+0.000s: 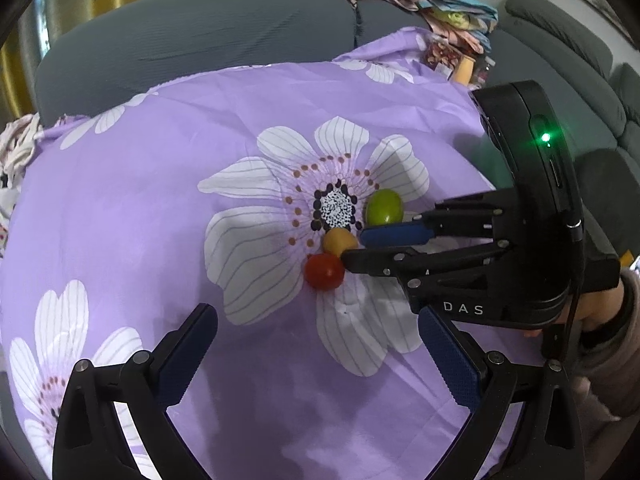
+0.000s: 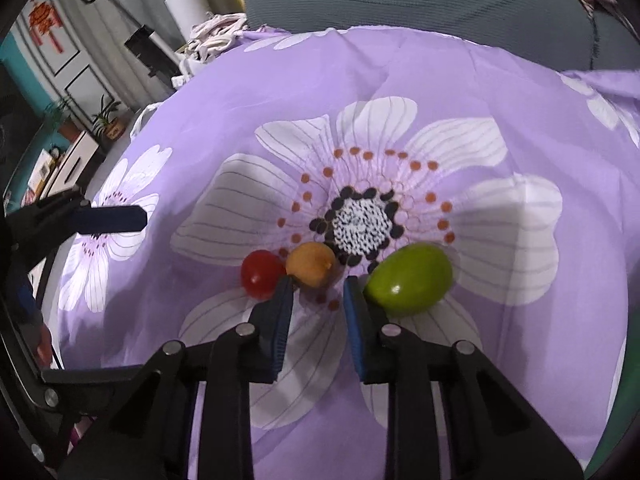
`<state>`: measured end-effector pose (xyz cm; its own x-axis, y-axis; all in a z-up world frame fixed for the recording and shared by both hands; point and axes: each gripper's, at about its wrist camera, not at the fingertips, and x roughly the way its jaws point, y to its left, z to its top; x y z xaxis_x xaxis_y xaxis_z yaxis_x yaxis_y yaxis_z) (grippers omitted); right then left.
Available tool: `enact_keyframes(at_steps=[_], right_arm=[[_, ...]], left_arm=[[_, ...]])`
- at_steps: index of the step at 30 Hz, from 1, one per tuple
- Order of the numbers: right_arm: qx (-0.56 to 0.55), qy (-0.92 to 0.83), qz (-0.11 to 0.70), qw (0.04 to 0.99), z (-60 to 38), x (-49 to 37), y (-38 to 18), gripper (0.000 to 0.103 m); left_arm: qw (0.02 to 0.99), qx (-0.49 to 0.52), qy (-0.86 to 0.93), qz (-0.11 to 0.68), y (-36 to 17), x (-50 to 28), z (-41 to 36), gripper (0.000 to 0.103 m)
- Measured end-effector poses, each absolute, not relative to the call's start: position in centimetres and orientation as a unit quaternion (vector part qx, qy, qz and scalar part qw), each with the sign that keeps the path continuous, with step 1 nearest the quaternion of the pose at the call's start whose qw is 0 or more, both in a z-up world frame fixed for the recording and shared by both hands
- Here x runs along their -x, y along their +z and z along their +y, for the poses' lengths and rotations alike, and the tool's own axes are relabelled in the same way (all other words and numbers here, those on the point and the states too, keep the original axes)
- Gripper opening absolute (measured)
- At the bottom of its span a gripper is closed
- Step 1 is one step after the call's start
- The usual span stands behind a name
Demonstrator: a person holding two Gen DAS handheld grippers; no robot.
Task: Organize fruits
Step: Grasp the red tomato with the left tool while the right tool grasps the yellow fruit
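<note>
We see 3 fruits in a row on the purple flowered cloth (image 2: 400, 80): red tomato (image 2: 261, 274) left, orange fruit (image 2: 311, 264) mid, green fruit (image 2: 410, 279) right. Right gripper (image 2: 319, 296) fingers slightly apart, just near the orange one. Left gripper (image 1: 316, 332) fingers wide apart, w/ nothing between.

Purple floral cloth (image 2: 460, 80), perhaps over a table, carries red fruit (image 2: 260, 273), orange fruit (image 2: 311, 264), green fruit (image 2: 410, 279).

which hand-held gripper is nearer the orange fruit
Right. The right hand-held gripper has its open fingertips just short of the orange fruit, lined up on it. The left hand-held gripper hangs open, well back over the purple cloth.
</note>
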<state>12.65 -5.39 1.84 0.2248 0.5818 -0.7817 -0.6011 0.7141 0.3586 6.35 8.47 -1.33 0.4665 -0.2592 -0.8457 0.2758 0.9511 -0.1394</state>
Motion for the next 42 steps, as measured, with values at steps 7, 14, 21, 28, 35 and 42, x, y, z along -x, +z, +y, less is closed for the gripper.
enact_keyframes(at_steps=[7, 14, 21, 28, 35, 42], right_arm=[[0.022, 0.393, 0.493, 0.776, -4.4, -13.6, 2.1, 0.029], [0.030, 0.400, 0.498, 0.769, -3.3, -13.9, 1.8, 0.035], [0.041, 0.418, 0.485, 0.767, -2.6, -14.1, 1.8, 0.028], [-0.037, 0.415, 0.469, 0.779, -5.9, -14.1, 3.0, 0.028], [-0.097, 0.407, 0.459, 0.783, -10.2, -12.7, 3.9, 0.028], [-0.116, 0.405, 0.457, 0.783, -11.7, -11.2, 3.6, 0.028]], left_arm=[[0.851, -0.030, -0.157, 0.501, -1.7, -6.5, 8.3, 0.101], [0.843, -0.042, -0.163, 0.510, -2.2, -7.0, 7.6, 0.101], [0.837, -0.052, -0.177, 0.515, -2.5, -7.8, 6.7, 0.101], [0.836, -0.054, -0.183, 0.515, -2.5, -8.8, 6.0, 0.100], [0.827, -0.055, -0.184, 0.529, -3.7, -10.1, 5.0, 0.084], [0.822, -0.047, -0.179, 0.538, -4.6, -11.4, 4.3, 0.077]])
